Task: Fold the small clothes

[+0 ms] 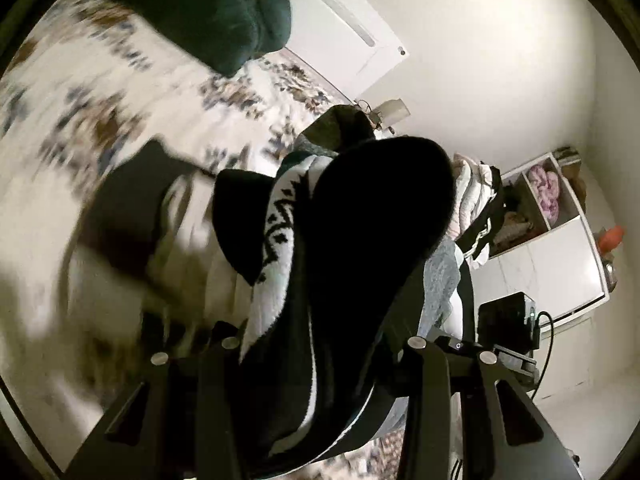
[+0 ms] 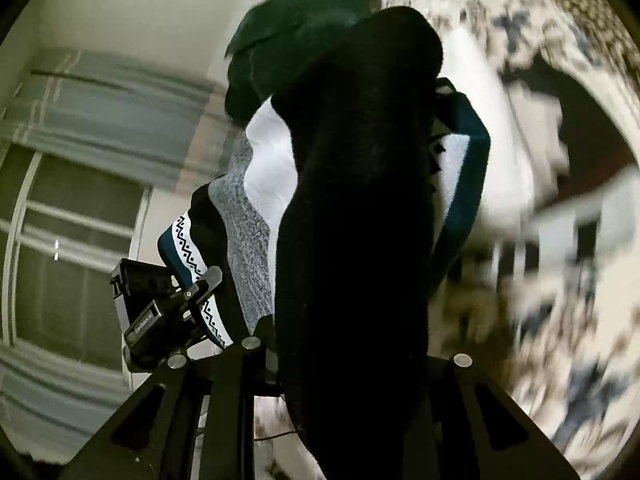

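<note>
One black sock (image 1: 372, 216) fills the middle of the left wrist view, with one patterned black-and-white sock (image 1: 280, 216) beside it. One dark green cushion (image 1: 224, 8) lies on one flowered bedspread (image 1: 80, 92). One white shelf unit (image 1: 560, 216) holds one pink bundle (image 1: 544, 188). One orange item (image 1: 612, 236) sits on top.

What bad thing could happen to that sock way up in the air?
1. The black sock hangs long from the right tongs, so it might slip out and land on the flowery bedspread.
2. It covers most of each camera, hiding where it should be laid.
</note>
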The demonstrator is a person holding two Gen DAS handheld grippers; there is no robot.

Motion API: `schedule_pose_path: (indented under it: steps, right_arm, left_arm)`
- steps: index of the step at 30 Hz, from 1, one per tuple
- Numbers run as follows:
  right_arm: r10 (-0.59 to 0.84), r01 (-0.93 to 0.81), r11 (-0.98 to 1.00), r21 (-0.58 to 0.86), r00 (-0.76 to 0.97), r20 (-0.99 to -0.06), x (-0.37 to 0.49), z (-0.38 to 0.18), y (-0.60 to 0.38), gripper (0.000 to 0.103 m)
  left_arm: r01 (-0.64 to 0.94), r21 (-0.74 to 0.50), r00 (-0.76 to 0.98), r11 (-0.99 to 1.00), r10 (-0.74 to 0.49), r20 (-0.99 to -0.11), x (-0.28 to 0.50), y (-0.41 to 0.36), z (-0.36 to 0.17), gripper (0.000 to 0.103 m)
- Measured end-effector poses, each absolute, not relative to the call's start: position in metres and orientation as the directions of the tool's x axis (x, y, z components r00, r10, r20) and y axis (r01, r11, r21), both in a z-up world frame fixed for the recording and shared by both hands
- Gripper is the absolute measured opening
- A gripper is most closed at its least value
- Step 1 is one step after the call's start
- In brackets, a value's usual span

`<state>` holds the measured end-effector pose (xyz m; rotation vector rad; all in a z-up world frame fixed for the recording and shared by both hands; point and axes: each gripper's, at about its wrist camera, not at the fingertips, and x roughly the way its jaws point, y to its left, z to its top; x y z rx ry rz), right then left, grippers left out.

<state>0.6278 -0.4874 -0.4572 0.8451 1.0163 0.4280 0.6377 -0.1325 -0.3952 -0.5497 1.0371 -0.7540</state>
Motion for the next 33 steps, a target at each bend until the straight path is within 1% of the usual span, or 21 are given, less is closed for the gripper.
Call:
schedule_pose_path:
  steps: [3, 5, 8, 9, 10, 12, 13, 14, 15, 16, 17, 19, 20, 21, 22, 23, 25, 28, 33]
  right_arm:
    - [0.649, 0.094, 0.619, 0.779, 0.498, -0.575, 0.683, -0.461, -0.506, 0.025]
    - [0.634, 0.120, 0.628, 0.769, 0.494, -0.595, 0.722, -0.469, -0.517, 0.025]
    - [0.586, 0.189, 0.670, 0.718, 0.458, -0.668, 0.761, -0.496, -0.535, 0.025]
    - [0.563, 0.215, 0.691, 0.691, 0.440, -0.700, 0.770, -0.505, -0.539, 0.027]
    - [0.539, 0.247, 0.709, 0.661, 0.416, -0.733, 0.777, -0.513, -0.542, 0.030]
    - [0.489, 0.278, 0.734, 0.620, 0.416, -0.766, 0.779, -0.518, -0.549, 0.040]
    - [0.461, 0.277, 0.752, 0.598, 0.427, -0.778, 0.779, -0.516, -0.552, 0.047]
    - [0.431, 0.278, 0.772, 0.572, 0.432, -0.792, 0.777, -0.512, -0.552, 0.056]
    - [0.357, 0.287, 0.814, 0.505, 0.438, -0.825, 0.773, -0.506, -0.552, 0.070]
    - [0.310, 0.289, 0.840, 0.459, 0.439, -0.843, 0.769, -0.504, -0.550, 0.075]
    - [0.278, 0.282, 0.861, 0.423, 0.436, -0.856, 0.766, -0.505, -0.549, 0.077]
    - [0.171, 0.291, 0.903, 0.317, 0.433, -0.885, 0.760, -0.497, -0.540, 0.081]
    - [0.107, 0.298, 0.919, 0.257, 0.440, -0.892, 0.754, -0.490, -0.536, 0.086]
    - [0.067, 0.300, 0.928, 0.220, 0.446, -0.892, 0.749, -0.483, -0.532, 0.095]
    - [-0.003, 0.303, 0.940, 0.155, 0.462, -0.887, 0.738, -0.473, -0.524, 0.099]
    - [-0.055, 0.305, 0.946, 0.106, 0.476, -0.878, 0.729, -0.463, -0.517, 0.103]
    - [-0.151, 0.315, 0.949, 0.011, 0.485, -0.861, 0.706, -0.443, -0.501, 0.103]
    - [-0.217, 0.332, 0.942, -0.047, 0.495, -0.841, 0.671, -0.420, -0.486, 0.103]
    - [-0.256, 0.329, 0.941, -0.085, 0.523, -0.813, 0.617, -0.376, -0.461, 0.103]
  left_arm:
    - [0.284, -0.718, 0.275, 0.635, -0.772, -0.573, 0.688, -0.156, -0.404, 0.037]
    - [0.263, -0.721, 0.243, 0.641, -0.768, -0.593, 0.717, -0.168, -0.422, 0.038]
    - [0.255, -0.650, 0.197, 0.716, -0.696, -0.690, 0.754, -0.193, -0.454, 0.040]
    - [0.252, -0.610, 0.182, 0.751, -0.656, -0.732, 0.761, -0.200, -0.467, 0.042]
    - [0.252, -0.595, 0.174, 0.763, -0.641, -0.748, 0.767, -0.203, -0.474, 0.044]
    - [0.242, -0.573, 0.180, 0.783, -0.617, -0.766, 0.771, -0.204, -0.481, 0.049]
    - [0.239, -0.572, 0.186, 0.785, -0.615, -0.766, 0.772, -0.203, -0.480, 0.049]
    - [0.241, -0.570, 0.190, 0.786, -0.614, -0.766, 0.771, -0.202, -0.476, 0.049]
    - [0.253, -0.558, 0.197, 0.791, -0.607, -0.770, 0.769, -0.202, -0.472, 0.049]
    - [0.263, -0.533, 0.206, 0.804, -0.587, -0.783, 0.767, -0.204, -0.468, 0.052]
    - [0.273, -0.496, 0.228, 0.824, -0.557, -0.799, 0.762, -0.205, -0.461, 0.052]
    - [0.301, -0.397, 0.298, 0.867, -0.481, -0.825, 0.749, -0.208, -0.447, 0.057]
    - [0.309, -0.333, 0.332, 0.891, -0.429, -0.840, 0.741, -0.211, -0.439, 0.060]
    - [0.306, -0.255, 0.369, 0.917, -0.361, -0.856, 0.732, -0.213, -0.433, 0.071]
    - [0.294, -0.193, 0.403, 0.936, -0.305, -0.863, 0.725, -0.214, -0.428, 0.085]
    - [0.285, -0.145, 0.436, 0.947, -0.264, -0.860, 0.711, -0.215, -0.419, 0.090]
    - [0.269, -0.110, 0.477, 0.957, -0.231, -0.848, 0.693, -0.213, -0.409, 0.091]
    - [0.242, -0.067, 0.528, 0.968, -0.189, -0.828, 0.654, -0.211, -0.387, 0.091]
    - [0.218, -0.059, 0.564, 0.974, -0.175, -0.807, 0.604, -0.206, -0.357, 0.091]
